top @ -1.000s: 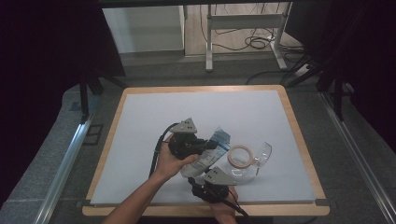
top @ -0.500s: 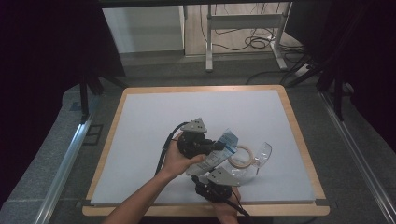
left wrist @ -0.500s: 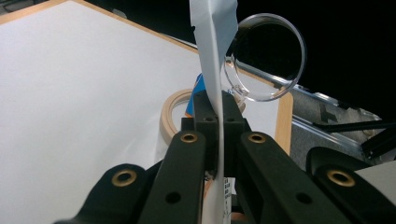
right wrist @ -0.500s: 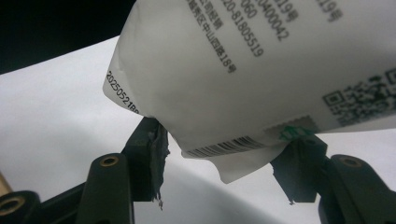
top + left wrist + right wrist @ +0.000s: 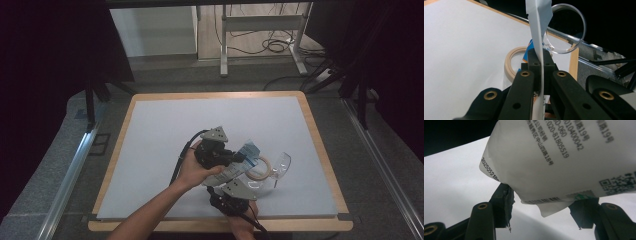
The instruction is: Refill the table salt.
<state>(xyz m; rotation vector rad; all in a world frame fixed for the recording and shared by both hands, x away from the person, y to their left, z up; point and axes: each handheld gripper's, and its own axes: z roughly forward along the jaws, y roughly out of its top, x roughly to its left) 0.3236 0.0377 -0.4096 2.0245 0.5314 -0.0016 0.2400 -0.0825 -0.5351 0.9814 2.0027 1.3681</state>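
Left gripper (image 5: 540, 65) pinches the top edge of a white printed pouch (image 5: 564, 157), held above the tape roll (image 5: 259, 167); right gripper (image 5: 546, 212) grips its body. Step judged: tearing open. Next: pull the grippers apart.

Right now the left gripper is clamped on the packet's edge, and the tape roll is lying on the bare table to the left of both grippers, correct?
Not quite. The left gripper is clamped on the packet, but the tape roll lies to the right of both grippers, beside the clear plastic piece, not to their left. The high view shows this.
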